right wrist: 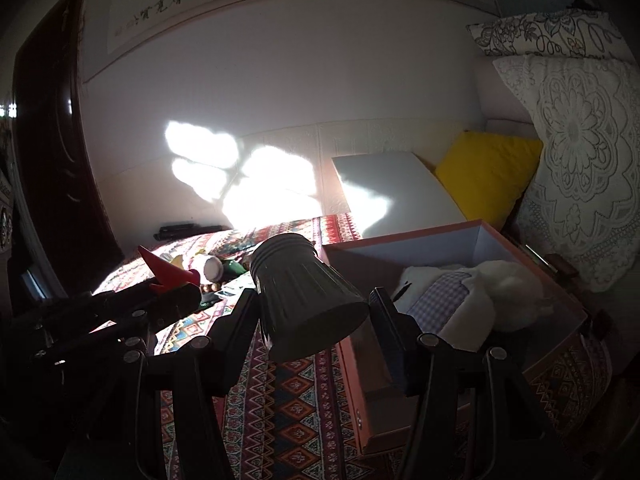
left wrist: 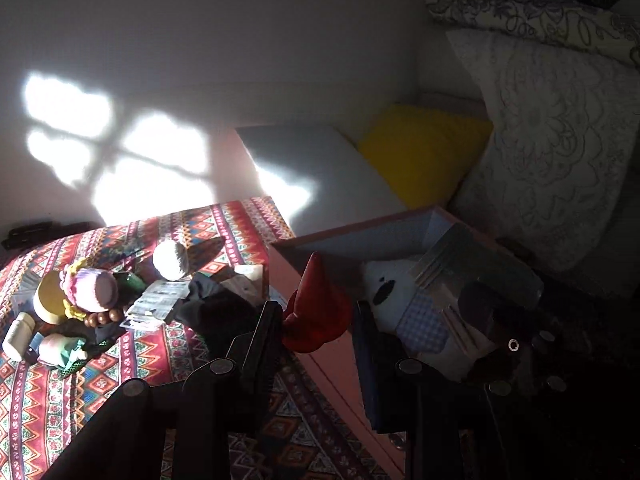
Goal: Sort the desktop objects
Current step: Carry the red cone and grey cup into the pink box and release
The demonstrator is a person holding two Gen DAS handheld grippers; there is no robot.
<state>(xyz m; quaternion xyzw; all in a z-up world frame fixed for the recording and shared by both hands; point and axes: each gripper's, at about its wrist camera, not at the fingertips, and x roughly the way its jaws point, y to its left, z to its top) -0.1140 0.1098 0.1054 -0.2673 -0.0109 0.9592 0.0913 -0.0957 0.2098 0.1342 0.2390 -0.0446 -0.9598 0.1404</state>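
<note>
1. From the left wrist we see what the right barely shows: a sunlit clutter on the patterned cloth (left wrist: 224, 224), including a white ball (left wrist: 171, 259) and wooden beads (left wrist: 103, 317).
2. Our left gripper (left wrist: 316, 312) clamps a red pointed toy (left wrist: 316, 304) at the pink box's (left wrist: 332, 364) near wall.
3. Our right gripper (right wrist: 312, 304) grips a dark ribbed cup (right wrist: 304, 296) (tilted), beside the box.
4. Inside the box lies a white plush toy (right wrist: 492, 288) with checked fabric.

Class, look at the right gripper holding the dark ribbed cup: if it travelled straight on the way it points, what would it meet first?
Probably the pink box: its near wall lies just beyond the right gripper and the dark ribbed cup. Depth is uncertain.
</note>
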